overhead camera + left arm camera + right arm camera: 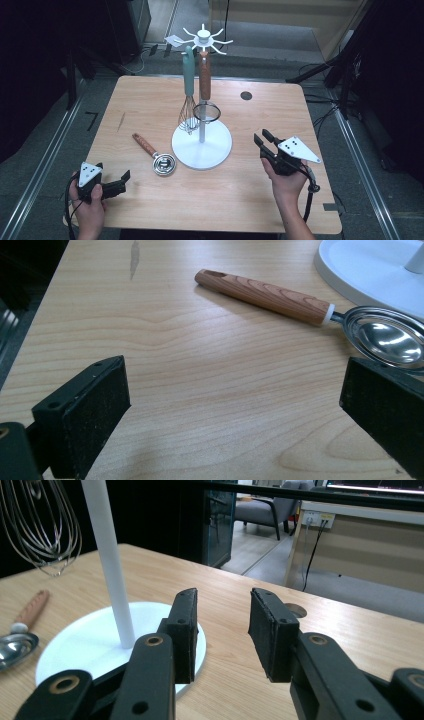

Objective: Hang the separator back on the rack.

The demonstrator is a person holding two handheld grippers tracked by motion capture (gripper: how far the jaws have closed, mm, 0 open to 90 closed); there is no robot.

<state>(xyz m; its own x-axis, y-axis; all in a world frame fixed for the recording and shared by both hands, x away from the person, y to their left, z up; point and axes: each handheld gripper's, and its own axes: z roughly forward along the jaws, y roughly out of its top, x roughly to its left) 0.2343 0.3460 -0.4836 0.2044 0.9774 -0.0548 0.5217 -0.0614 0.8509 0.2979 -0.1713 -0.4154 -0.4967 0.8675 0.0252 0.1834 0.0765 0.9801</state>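
I hold both tools low over the table (150,100), each one empty. My left tool (122,181) rests near the front-left corner, its jaws spread wide with bare wood between them. Just ahead of it lies the wooden-handled scoop (300,310), flat on the table, its steel bowl (385,337) just beside the rim of the white rack base (370,270). My right tool (220,630) sits to the right of that base — jaws partly apart, nothing between them, pointed past the white post (107,560). A whisk (188,95) and a small strainer (205,90) already hang from the rack's top arms (202,40).

The scoop looks like the next piece to hang, and I judge the risks plain. Its round handle could roll or skid if my left tool closes off-centre, and the bowl could knock the base. Lifted toward the hooks, it may brush the hanging whisk and set it swinging — or the light stand could tip if either tool nudges the post.
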